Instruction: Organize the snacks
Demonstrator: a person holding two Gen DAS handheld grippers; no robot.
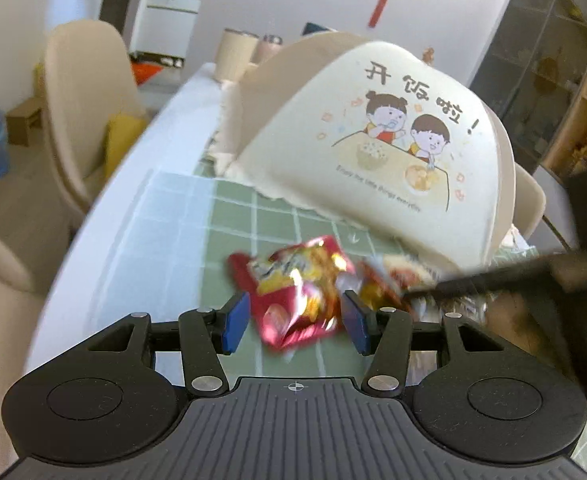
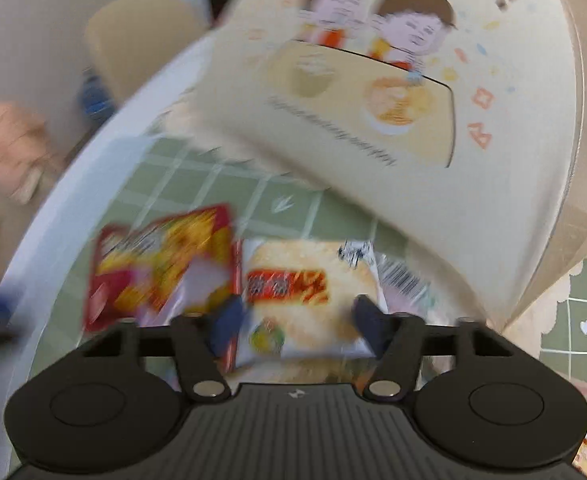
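Red packet: crinkled foil, yellow print, frame centre.
White packet: red band, lower centre.
Left gripper: jaws apart, astride red packet; contact unclear.
Right gripper: jaws apart, astride white packet; grip unclear.

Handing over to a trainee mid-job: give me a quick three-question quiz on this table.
1. True or false: the red packet lies on a green checked cloth.
2. What is printed on the cream food cover? A) two children B) a cat C) flowers
3. Which packet sits between the pads of the right tongs?
Key: 1 true; 2 A; 3 the pale packet.
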